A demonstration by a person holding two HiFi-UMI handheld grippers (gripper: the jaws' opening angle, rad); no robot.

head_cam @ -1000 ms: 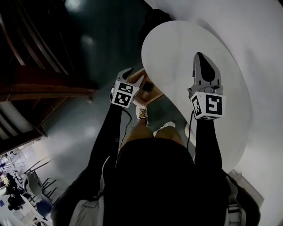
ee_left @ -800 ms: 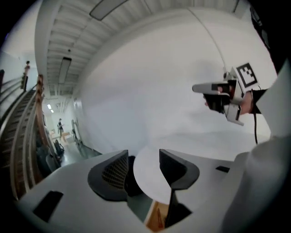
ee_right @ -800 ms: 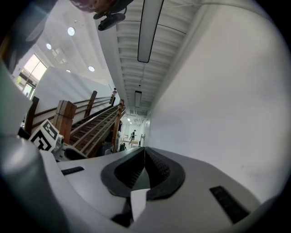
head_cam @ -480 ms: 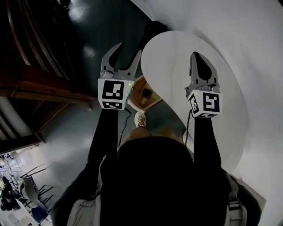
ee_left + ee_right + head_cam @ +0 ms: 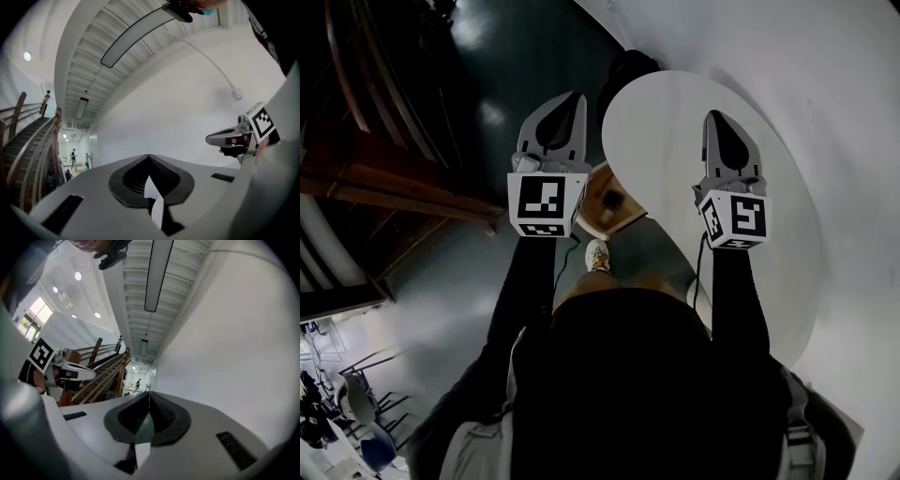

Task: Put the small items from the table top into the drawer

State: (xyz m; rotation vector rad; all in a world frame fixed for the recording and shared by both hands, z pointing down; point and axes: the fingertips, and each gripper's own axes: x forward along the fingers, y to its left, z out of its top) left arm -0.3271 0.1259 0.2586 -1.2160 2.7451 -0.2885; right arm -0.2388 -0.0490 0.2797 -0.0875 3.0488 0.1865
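White table [image 5: 675,122], dark teal floor [image 5: 499,58]

head view looks steeply down on the table [image 5: 670,131] from high above it. both gripper views sit close behind their own jaws, facing level beyond the table; they share the wall [image 5: 187,93].

Head view: dim, hard contrast. Dark glossy floor [image 5: 487,112] carries pale glare patches. White table top [image 5: 675,141] is bright, nearly washed out. Both gripper views: bright, even light from ceiling strip light [image 5: 136,33]. Strong fisheye bend, black corners, nearest foreground soft.
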